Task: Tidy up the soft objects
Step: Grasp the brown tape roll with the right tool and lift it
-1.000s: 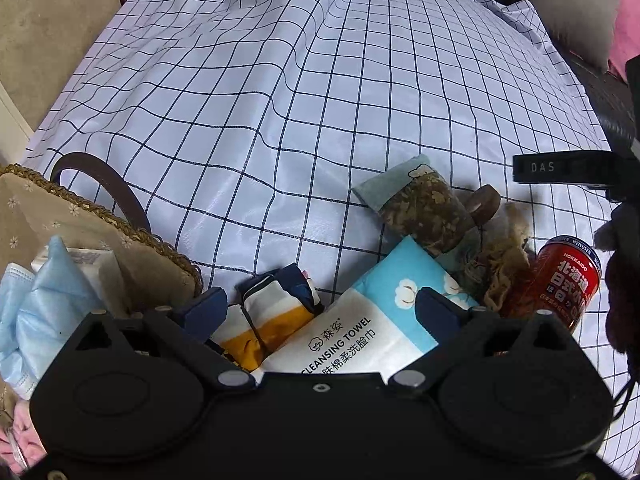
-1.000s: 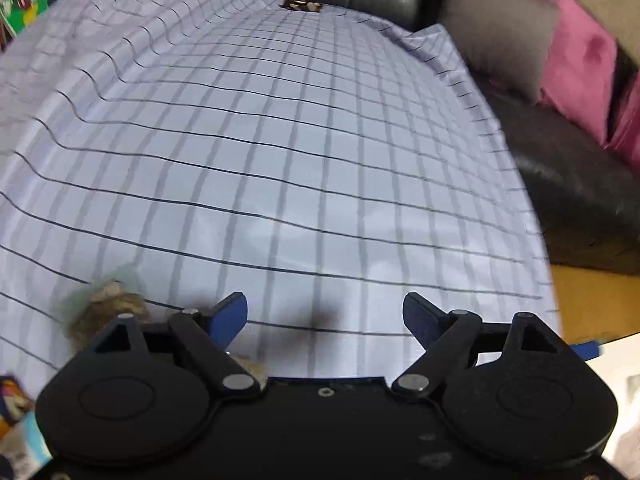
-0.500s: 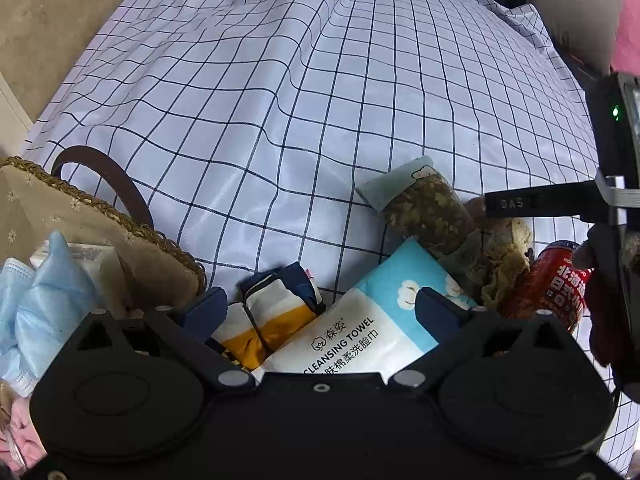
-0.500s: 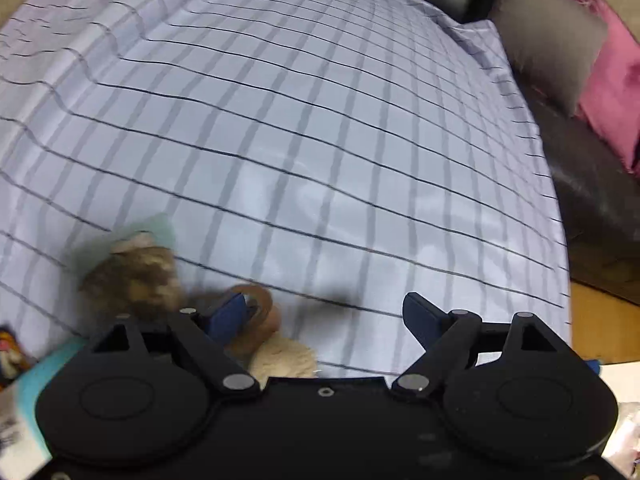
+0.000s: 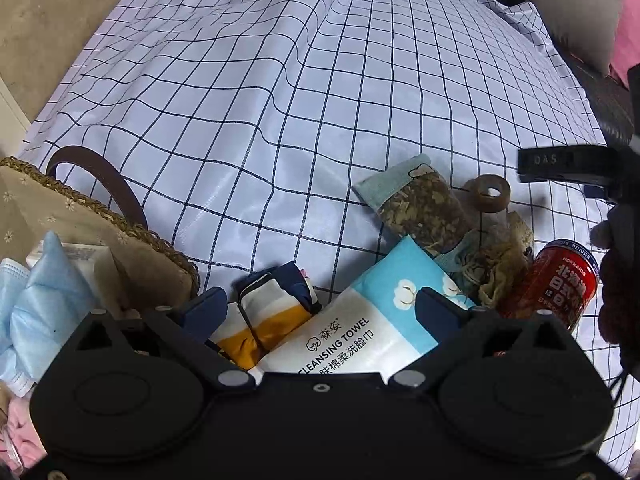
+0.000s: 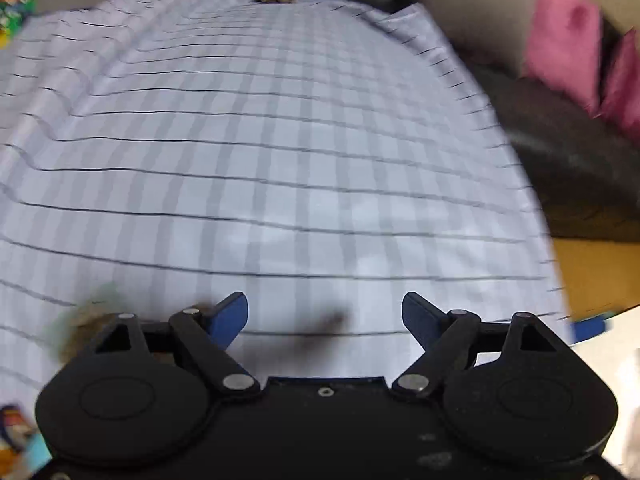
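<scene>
Beside both wide-open, empty tongs (image 5: 320,312) (image 6: 325,314), woven bag (image 5: 100,220) holds blue face masks (image 5: 36,304)

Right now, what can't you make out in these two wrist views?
- Cleansing towel pack, left wrist view: near end hidden behind the left gripper body.
- Basket, left wrist view: cut off by the left edge, contents partly visible.
- Brown-green pouch, right wrist view: motion-blurred and partly behind the right gripper, whose jaws stand open.

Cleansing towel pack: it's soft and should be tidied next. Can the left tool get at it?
Probably yes: the cleansing towel pack lies uncovered right under the open left tool, nothing lying over it.
</scene>
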### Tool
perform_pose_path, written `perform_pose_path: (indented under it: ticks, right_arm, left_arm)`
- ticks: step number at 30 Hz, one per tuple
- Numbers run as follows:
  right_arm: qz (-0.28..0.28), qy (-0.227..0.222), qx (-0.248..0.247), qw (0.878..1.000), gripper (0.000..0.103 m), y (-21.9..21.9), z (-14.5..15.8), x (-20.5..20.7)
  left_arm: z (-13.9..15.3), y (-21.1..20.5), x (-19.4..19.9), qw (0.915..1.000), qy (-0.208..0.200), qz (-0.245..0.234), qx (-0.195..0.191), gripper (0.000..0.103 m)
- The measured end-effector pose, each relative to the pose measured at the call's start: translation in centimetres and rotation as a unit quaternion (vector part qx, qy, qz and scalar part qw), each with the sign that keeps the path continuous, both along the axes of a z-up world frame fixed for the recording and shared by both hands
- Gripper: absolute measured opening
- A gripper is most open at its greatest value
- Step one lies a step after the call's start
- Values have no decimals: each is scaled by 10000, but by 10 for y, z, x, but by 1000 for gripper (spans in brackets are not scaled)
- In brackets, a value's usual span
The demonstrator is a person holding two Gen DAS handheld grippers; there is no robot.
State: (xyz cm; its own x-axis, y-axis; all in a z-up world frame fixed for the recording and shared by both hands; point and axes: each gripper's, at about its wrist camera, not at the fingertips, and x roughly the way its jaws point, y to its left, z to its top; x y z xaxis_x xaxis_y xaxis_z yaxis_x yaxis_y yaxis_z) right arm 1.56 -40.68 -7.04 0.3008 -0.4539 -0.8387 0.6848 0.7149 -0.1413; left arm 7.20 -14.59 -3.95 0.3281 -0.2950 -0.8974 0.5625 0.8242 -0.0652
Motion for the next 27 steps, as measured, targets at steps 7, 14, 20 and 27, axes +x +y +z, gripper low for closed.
perform_pose_path:
  ticks: [7,14,20,27]
  right_arm:
    - [370,2,513,9980,81,34,-1,14]
    - [525,339,381,9973,68,49,-28,27]
    - [590,446,403,9964,39,52,-43,37]
    - [361,253,224,9988,39,36,-24,26]
  left_arm:
    - [-1,0,-1,10000,1,-26,26,97]
    - [-1,0,0,10000,10,-23,26,97]
    - [1,0,1,10000,-7,-15,-1,97]
    - [1,-5,3,10000,0,-44,-85,97]
